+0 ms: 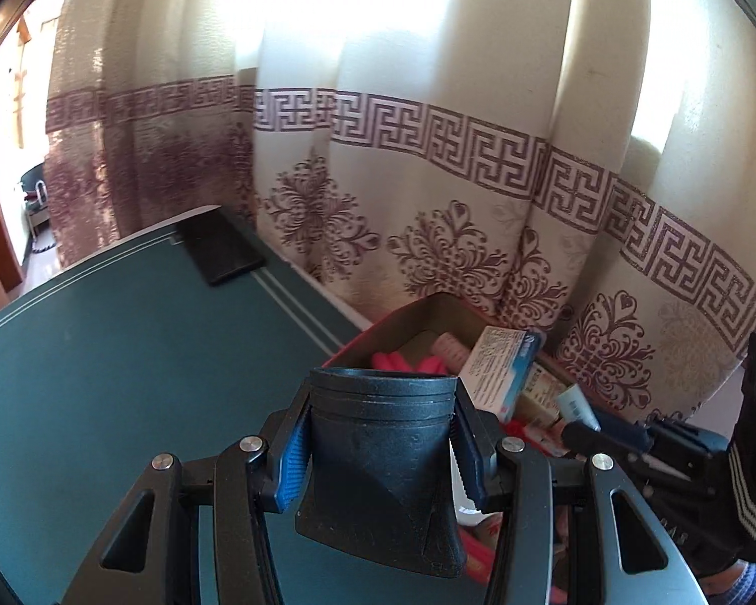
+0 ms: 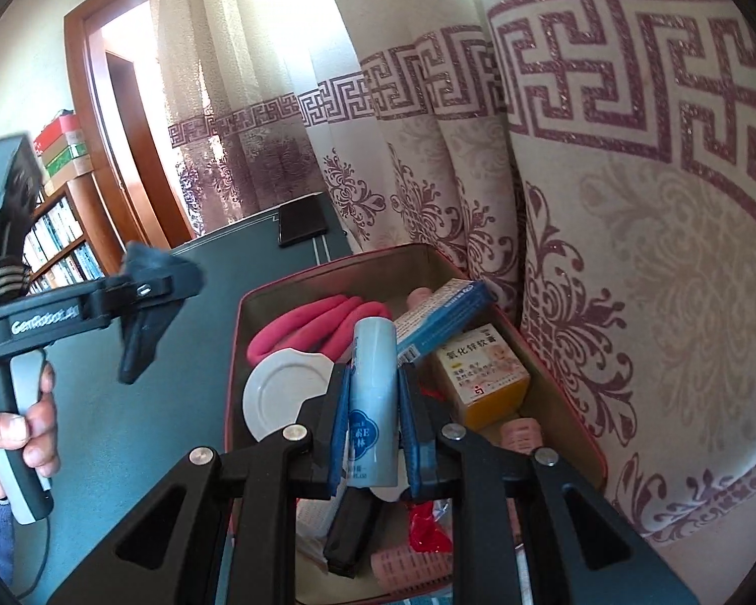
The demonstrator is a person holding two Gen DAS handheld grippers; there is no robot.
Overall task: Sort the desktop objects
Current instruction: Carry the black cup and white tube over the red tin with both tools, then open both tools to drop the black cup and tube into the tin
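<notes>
The box is already very full, so the tube could land on the pile and roll out. The right tongs squeeze the tube tight, right above the box, tipped down. The left tongs hold a black cup, with the box just past it. That cup looks heavy at the top and might slip.

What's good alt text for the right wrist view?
The right gripper holds a pale blue tube in its jaws above an open box of mixed items. At left, the left gripper carries a black piece over the green table.
</notes>
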